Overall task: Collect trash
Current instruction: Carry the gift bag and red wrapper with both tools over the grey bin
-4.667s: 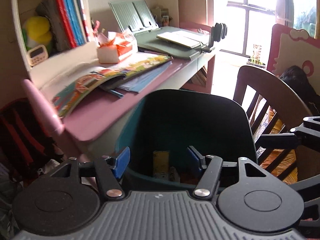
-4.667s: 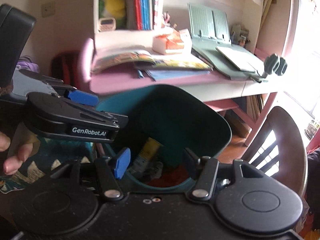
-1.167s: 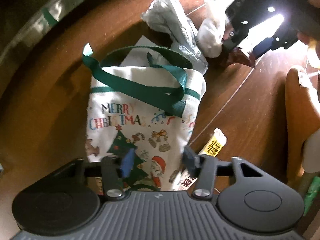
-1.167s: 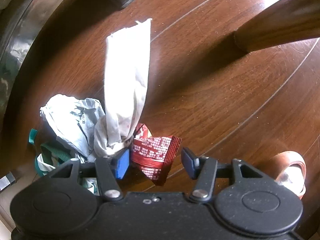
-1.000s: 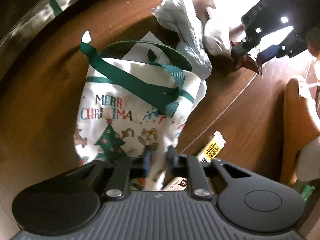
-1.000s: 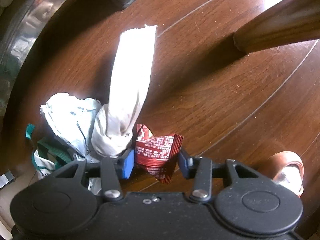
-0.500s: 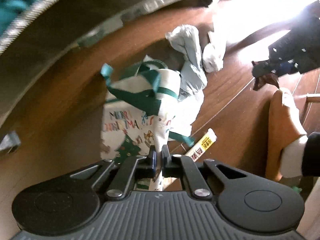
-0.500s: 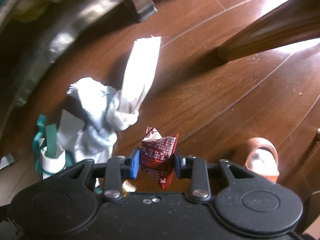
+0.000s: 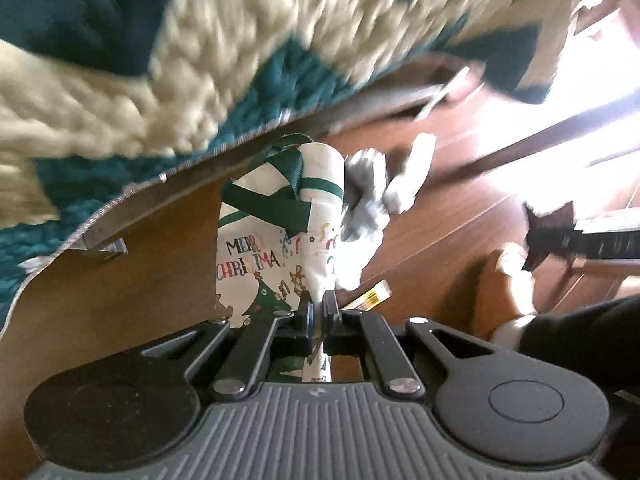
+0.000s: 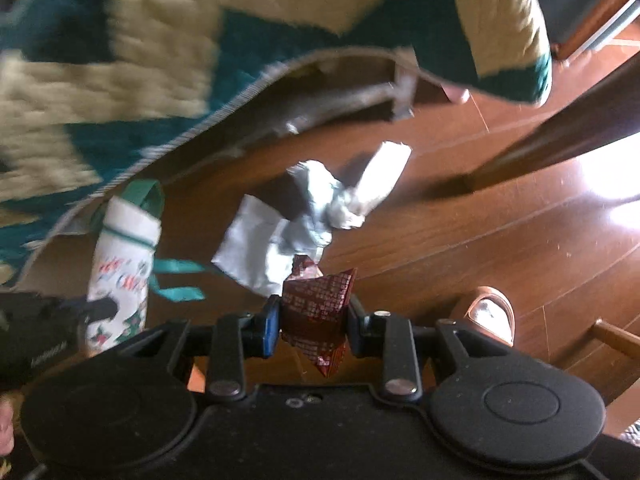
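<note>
A white cloth bag (image 9: 256, 256) printed MERRY CHRISTMAS, with green handles, hangs off the wooden floor. My left gripper (image 9: 318, 312) is shut on a fold of its cloth. In the right wrist view the same bag (image 10: 124, 248) dangles at the left under the left gripper (image 10: 106, 307). A red snack wrapper (image 10: 316, 308) is pinched between the blue pads of my right gripper (image 10: 314, 320), which is shut on it and raised above the floor. Crumpled white and grey trash (image 10: 320, 196) and a flat white sheet (image 10: 256, 248) lie on the floor. A yellow wrapper (image 9: 372, 294) lies beside the bag.
A teal and cream quilt (image 10: 160, 80) hangs over a bed edge above the trash. A dark wooden furniture leg (image 10: 560, 136) crosses the upper right. A person's foot in a brown slipper (image 10: 490, 316) stands on the floor (image 10: 480, 240) at the right.
Both grippers have closed and risen from the floor, the left lifting the Christmas bag, the right lifting the red wrapper. The quilt and bed edge have come into view.
</note>
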`<state>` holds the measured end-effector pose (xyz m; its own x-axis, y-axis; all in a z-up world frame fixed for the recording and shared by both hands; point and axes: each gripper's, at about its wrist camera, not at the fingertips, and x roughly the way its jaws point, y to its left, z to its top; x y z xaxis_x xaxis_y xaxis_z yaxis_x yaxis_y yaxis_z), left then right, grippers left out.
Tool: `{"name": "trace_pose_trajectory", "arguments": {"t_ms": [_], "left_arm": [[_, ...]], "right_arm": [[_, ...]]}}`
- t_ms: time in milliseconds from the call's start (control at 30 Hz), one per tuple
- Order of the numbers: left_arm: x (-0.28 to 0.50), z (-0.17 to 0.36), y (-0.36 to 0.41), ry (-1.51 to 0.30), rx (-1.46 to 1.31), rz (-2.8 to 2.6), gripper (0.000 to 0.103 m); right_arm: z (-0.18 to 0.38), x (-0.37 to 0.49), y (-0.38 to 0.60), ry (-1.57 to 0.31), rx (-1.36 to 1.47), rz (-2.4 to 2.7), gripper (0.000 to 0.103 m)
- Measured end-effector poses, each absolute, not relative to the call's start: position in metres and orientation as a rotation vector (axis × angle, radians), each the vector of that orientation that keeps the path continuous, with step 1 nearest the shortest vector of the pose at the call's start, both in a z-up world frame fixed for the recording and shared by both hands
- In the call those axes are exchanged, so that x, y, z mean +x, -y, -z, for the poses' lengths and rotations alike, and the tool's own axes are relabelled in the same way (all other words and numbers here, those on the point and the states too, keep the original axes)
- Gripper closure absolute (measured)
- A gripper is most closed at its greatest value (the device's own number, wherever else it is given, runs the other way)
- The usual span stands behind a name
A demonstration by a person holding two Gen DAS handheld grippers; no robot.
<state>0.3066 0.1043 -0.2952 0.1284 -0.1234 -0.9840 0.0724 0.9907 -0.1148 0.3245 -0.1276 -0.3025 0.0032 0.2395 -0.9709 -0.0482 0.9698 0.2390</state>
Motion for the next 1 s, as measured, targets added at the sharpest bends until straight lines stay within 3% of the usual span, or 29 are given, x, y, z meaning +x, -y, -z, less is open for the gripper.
{"name": "trace_pose_trajectory", "arguments": {"t_ms": [600, 1000], "left_arm": [[0.244, 0.033, 0.008, -0.97, -0.039, 0.277, 0.1], [0.233, -0.122, 0.118, -0.693, 0.024, 0.41, 0.1]], "right_arm": [[0.012, 0.229, 0.213, -1.03, 0.081, -0.405, 0.072], [-0.114, 0.198, 0.314, -0.749, 0.021, -0.278, 0.072]]}}
